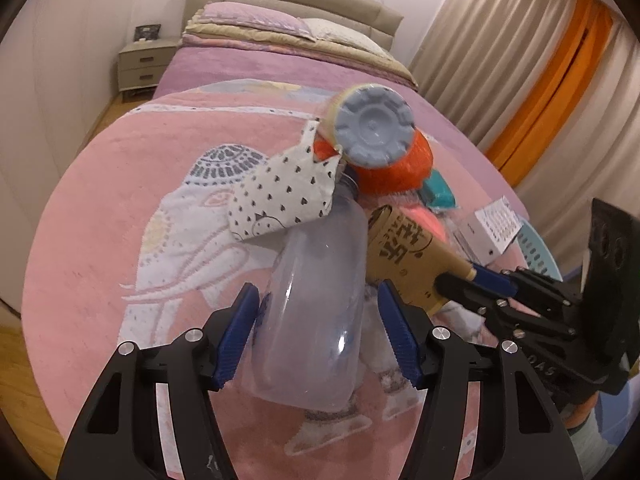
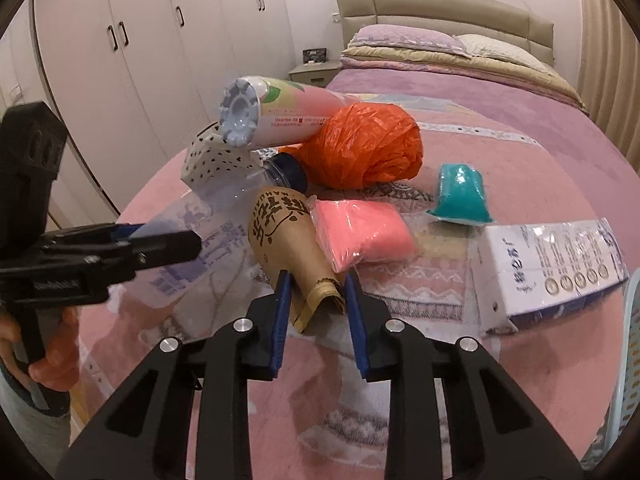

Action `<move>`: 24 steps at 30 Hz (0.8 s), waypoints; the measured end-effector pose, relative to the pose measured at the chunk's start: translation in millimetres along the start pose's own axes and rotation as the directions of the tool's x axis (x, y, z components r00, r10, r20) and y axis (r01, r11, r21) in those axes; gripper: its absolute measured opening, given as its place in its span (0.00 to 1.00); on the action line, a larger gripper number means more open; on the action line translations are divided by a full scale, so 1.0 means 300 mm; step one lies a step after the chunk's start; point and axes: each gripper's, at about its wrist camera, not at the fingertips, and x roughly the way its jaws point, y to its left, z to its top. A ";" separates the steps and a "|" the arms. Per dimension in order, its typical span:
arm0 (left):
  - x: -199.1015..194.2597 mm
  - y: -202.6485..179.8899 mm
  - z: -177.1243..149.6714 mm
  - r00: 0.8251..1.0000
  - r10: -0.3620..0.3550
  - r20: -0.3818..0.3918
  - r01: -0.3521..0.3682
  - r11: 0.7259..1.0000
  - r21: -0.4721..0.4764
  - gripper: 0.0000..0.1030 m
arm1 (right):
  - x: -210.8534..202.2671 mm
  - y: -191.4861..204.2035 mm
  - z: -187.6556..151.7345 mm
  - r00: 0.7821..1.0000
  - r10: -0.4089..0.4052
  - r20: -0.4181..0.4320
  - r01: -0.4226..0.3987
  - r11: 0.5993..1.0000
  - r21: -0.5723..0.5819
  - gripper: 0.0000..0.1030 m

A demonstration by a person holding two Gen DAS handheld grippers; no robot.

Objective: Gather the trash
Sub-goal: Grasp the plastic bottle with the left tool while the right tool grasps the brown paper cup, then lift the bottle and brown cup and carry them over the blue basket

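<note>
Left wrist view: the left gripper (image 1: 318,336) straddles the base of a clear plastic bottle (image 1: 316,300) lying on the pink blanket (image 1: 100,260) near the foot edge of the bed. Its jaws stand wide; the left pad (image 1: 236,336) is at or just touching the bottle wall, while a gap shows at the right pad. No firm hold is evident.

Right wrist view: the right gripper (image 2: 316,320) brackets the crushed open end of a brown paper cup (image 2: 288,244). Both pads sit just beside the cup wall, jaws partly open; contact cannot be confirmed.

Remaining trash forms one pile toward the middle of the bed: a dotted paper box (image 1: 284,196) rests on the bottle neck, a white tube with a grey cap (image 2: 280,110) leans on an orange plastic bag (image 2: 360,148), and a pink packet (image 2: 360,232) touches the cup. A teal packet (image 2: 462,192) and a white carton (image 2: 552,268) lie toward the right edge.

Hazards, as judged:
- Lifting the bottle will likely tip the dotted box and may dislodge the tube.
- The smooth, rounded bottle may slip or collapse under the pads.
- The cup's soft, torn rim may fold, giving a weak grasp.
- Both grippers work close together; collision is possible.
</note>
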 end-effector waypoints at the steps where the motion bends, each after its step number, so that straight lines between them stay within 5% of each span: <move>1: 0.001 -0.006 -0.004 1.000 0.008 -0.002 -0.008 1.000 0.007 0.58 | -0.005 -0.003 -0.003 1.000 -0.002 0.000 0.002 1.000 0.005 0.23; 9: 0.033 -0.057 -0.024 0.996 0.082 -0.026 -0.081 0.996 0.030 0.58 | -0.133 -0.021 -0.073 0.993 -0.114 0.012 0.113 0.993 0.020 0.22; 12: 0.038 -0.076 -0.040 0.995 0.097 -0.030 -0.096 0.995 0.035 0.46 | -0.170 -0.031 -0.105 0.986 -0.170 0.001 0.169 0.985 0.028 0.22; 18: -0.008 -0.107 -0.093 0.997 0.080 -0.016 -0.079 0.996 0.050 0.45 | -0.216 -0.054 -0.162 0.989 -0.139 -0.040 0.142 0.987 0.073 0.23; 21: -0.035 -0.129 -0.120 0.999 0.053 -0.008 -0.052 0.997 0.057 0.45 | -0.233 -0.053 -0.174 0.992 -0.114 -0.053 0.117 0.991 0.064 0.31; 24: -0.054 -0.150 -0.146 1.000 0.030 -0.005 -0.030 0.998 0.057 0.45 | -0.244 -0.054 -0.165 0.990 -0.140 -0.023 0.141 0.988 0.055 0.54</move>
